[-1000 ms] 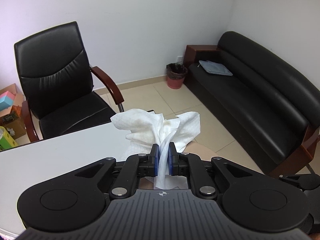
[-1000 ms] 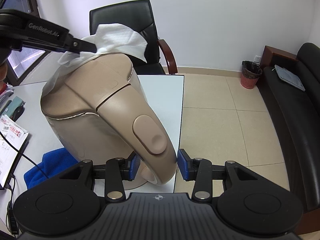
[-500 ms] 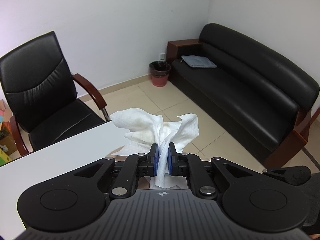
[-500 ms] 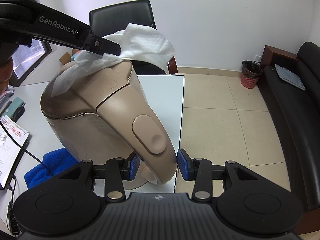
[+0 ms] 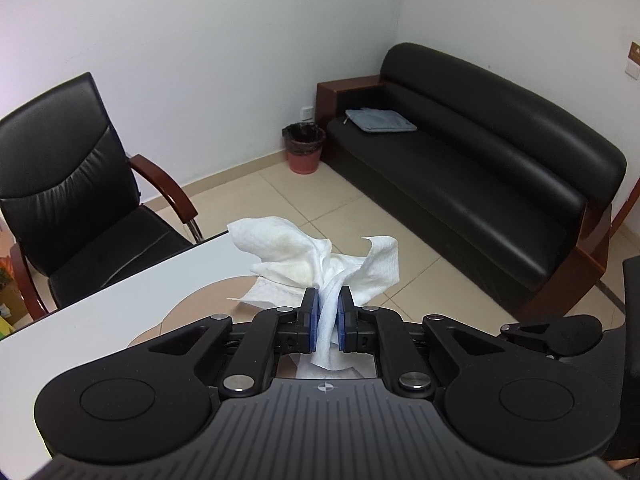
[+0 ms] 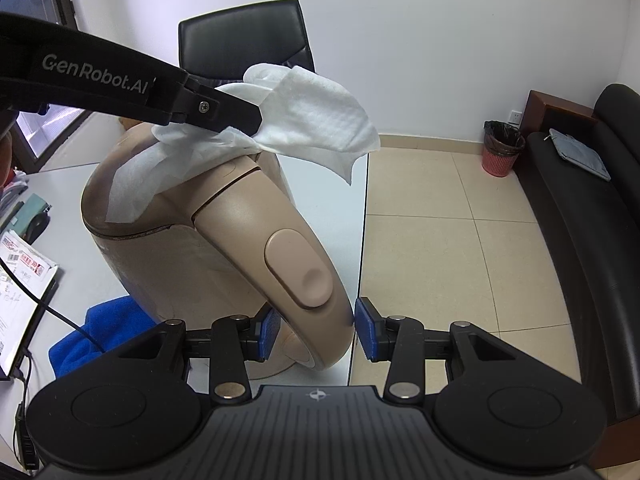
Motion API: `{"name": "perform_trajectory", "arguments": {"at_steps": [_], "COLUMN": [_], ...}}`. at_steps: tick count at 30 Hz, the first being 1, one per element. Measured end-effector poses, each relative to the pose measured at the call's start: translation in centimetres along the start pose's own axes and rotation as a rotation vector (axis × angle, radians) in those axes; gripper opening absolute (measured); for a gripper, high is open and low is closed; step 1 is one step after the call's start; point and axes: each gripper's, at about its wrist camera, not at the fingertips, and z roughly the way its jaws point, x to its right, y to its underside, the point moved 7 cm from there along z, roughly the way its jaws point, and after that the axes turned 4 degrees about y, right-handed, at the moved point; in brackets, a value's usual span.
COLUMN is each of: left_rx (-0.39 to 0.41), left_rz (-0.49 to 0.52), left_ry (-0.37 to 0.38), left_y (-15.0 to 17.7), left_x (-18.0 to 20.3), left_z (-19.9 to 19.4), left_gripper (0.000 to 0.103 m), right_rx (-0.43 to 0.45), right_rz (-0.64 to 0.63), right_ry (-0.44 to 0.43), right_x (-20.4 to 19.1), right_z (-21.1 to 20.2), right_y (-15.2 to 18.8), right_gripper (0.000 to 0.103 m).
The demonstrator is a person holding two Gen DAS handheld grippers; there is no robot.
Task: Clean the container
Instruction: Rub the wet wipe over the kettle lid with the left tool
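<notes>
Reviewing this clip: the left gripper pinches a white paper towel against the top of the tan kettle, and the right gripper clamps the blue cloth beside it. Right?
Not quite. The right gripper grips the tan kettle's handle, not the blue cloth, which lies untouched on the table, as the right wrist view shows. The rest holds: the left gripper pinches the white paper towel on the kettle's top.

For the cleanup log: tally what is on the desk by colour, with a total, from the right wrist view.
Beige: 1, the kettle
White: 2, the tissue and the printed papers
Blue: 1, the cloth
Teal: 1, a small item at the left edge
Total: 5
</notes>
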Motion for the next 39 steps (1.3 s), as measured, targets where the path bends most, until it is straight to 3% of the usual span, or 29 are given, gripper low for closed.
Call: {"name": "perform_trajectory", "arguments": {"at_steps": [22,33,39], "left_rx": [0.037,0.050,0.060], "left_rz": [-0.180,-0.165,-0.157], "left_ry": [-0.120,-0.153,-0.131], "left_y": [0.7,3.8,4.7], "left_x": [-7.7,-7.7,-6.2], "left_z": [-1.7,-5.0,-5.9], "left_gripper": [0.016,0.015,0.012], "right_rx": [-0.012,-0.014,-0.014], "right_rz": [-0.006,-0.006,-0.007], "right_ry": [0.004,0.008,0.008], "right_x": [-0.1,-0.1,0.0], "right_z": [0.0,-0.1,0.0], "right_y": [0.1,-0.2,-0.3], "right_gripper": [0.043,0.043,0.043]}}
